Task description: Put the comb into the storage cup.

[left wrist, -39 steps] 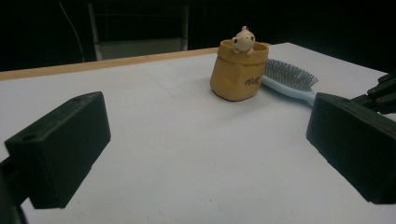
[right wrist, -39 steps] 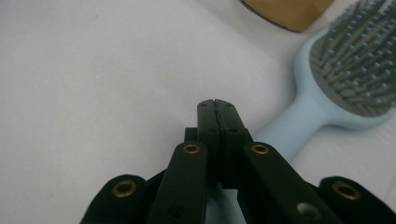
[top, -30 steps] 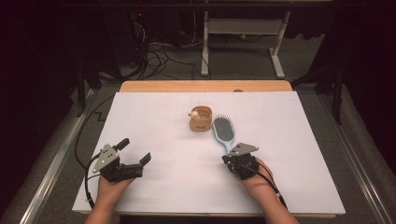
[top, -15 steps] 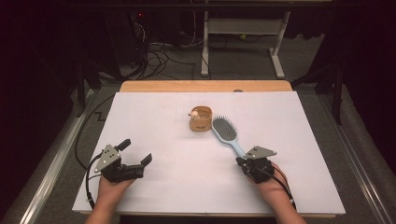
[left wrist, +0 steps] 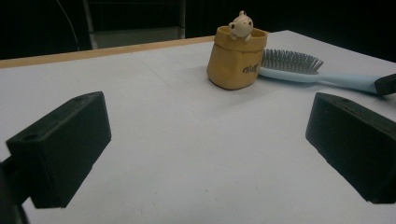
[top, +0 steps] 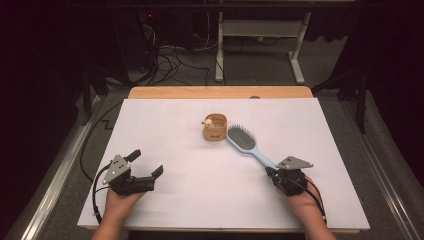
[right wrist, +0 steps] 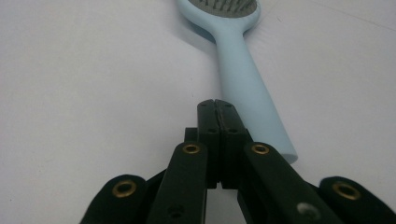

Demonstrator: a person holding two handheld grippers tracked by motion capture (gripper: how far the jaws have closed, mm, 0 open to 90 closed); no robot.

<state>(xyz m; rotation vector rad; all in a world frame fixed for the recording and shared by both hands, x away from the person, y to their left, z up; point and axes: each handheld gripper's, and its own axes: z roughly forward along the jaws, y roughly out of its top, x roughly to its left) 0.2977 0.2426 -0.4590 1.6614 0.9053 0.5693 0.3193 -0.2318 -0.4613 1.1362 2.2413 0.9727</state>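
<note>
Resting my right gripper point(top: 272, 172), jaws pressed shut on nothing, at the handle end of the pale-blue plastic hairbrush point(top: 247, 145), which lies flat just ahead on the white surface point(top: 175, 145). My left gripper point(top: 147, 165) waits open, well apart. The small tan pouch with a toy figure point(left wrist: 236, 58) sits beyond; the brush isn't yet grasped or lifted.

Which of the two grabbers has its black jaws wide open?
The left gripper: its jaws stand far apart with nothing between them. The right gripper's jaws are pressed together beside the blue hairbrush.
</note>
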